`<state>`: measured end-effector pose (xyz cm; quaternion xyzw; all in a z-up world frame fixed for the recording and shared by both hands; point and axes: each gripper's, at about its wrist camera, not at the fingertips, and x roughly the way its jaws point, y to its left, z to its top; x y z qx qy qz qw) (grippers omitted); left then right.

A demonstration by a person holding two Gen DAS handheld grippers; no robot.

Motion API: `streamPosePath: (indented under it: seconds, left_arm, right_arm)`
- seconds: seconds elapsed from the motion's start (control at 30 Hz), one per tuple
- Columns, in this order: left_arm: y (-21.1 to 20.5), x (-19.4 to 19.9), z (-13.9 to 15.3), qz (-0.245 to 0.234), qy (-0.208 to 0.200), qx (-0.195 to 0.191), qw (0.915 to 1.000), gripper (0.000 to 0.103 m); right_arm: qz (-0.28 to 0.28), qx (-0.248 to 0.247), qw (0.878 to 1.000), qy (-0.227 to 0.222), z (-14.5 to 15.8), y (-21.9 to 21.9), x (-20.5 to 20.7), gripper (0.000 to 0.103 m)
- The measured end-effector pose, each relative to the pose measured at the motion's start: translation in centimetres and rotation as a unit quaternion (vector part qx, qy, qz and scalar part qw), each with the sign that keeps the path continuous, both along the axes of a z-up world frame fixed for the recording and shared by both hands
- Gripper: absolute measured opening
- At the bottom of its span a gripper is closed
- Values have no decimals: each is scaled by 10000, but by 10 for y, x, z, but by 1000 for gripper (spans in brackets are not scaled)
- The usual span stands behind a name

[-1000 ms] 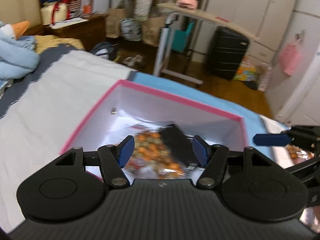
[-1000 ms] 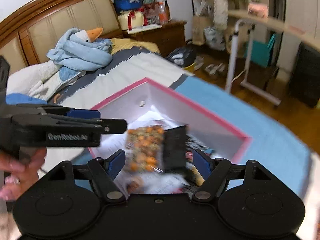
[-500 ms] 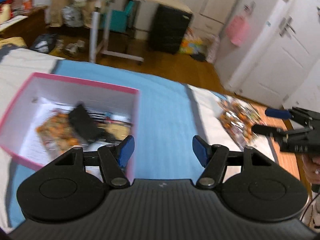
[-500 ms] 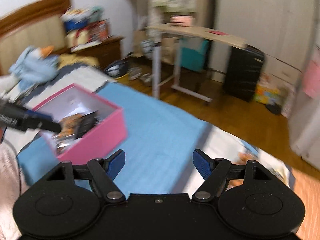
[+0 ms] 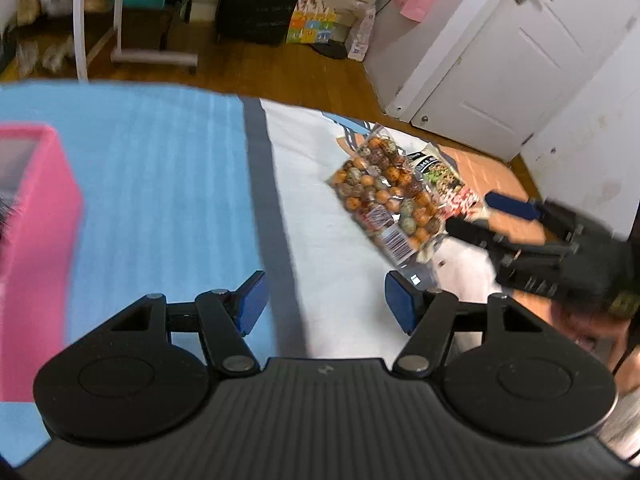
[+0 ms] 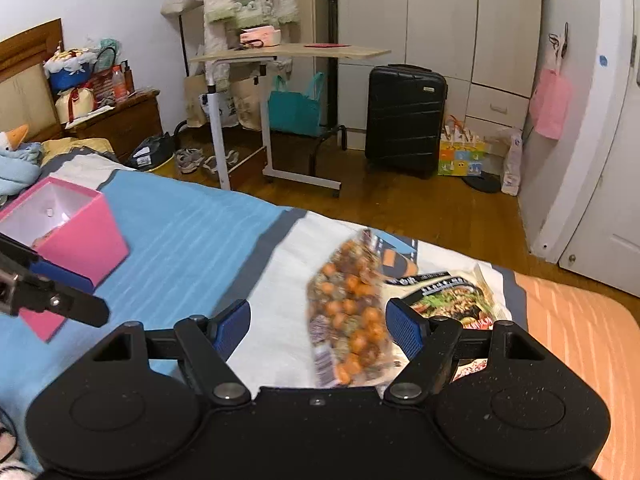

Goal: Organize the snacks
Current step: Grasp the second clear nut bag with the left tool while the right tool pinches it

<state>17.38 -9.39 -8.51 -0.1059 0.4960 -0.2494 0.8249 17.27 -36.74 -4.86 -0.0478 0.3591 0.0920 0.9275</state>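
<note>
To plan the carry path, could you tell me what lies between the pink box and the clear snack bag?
Only bare bedcover: between the pink box and snack bag lie a blue stretch, a grey stripe, then white. The right wrist view shows it.

Glossy clear plastic snack bag (image 5: 384, 196), matt cloth bedspread (image 5: 168, 184), polished wood floor (image 6: 420, 212).

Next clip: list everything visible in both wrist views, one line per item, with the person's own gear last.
snack bag of round pieces: 1, clear with orange and brown contents, on the white part of the bedspread
printed snack packet: 1, white and dark with a food photo, beside that bag
pink box: 1, pink outside, white inside, on the blue part of the bedspread
suitcase: 1, black, upright by the wardrobe
rolling table: 1, wood top on a white frame, on the floor
left tongs: 1, black with blue pads, open, empty
right tongs: 1, black with blue pads, open, over the snack bag
</note>
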Motion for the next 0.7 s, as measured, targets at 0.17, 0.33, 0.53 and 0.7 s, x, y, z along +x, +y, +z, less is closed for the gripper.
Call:
streamPosePath:
  seconds: [0.17,0.33,0.53,0.7]
  left_arm:
    - [-22,29,-30,374,153,-380,9985,63]
    - [-44,60,-60,690,259,-798,9941,66]
    - [-79,83,-87,426,196,-1262,9909,81]
    - [-100,96,-111,415,431,-1351,9890,83]
  right_arm:
    - [360,-909,9951,-146,-26,7,8,83]
    - [770,-1293,9886,-86,-50,15,15,91]
    - [760,-1879,9792,67,-78,28,23,94]
    - [718,-2252,9717,-36,-96,36,21,97]
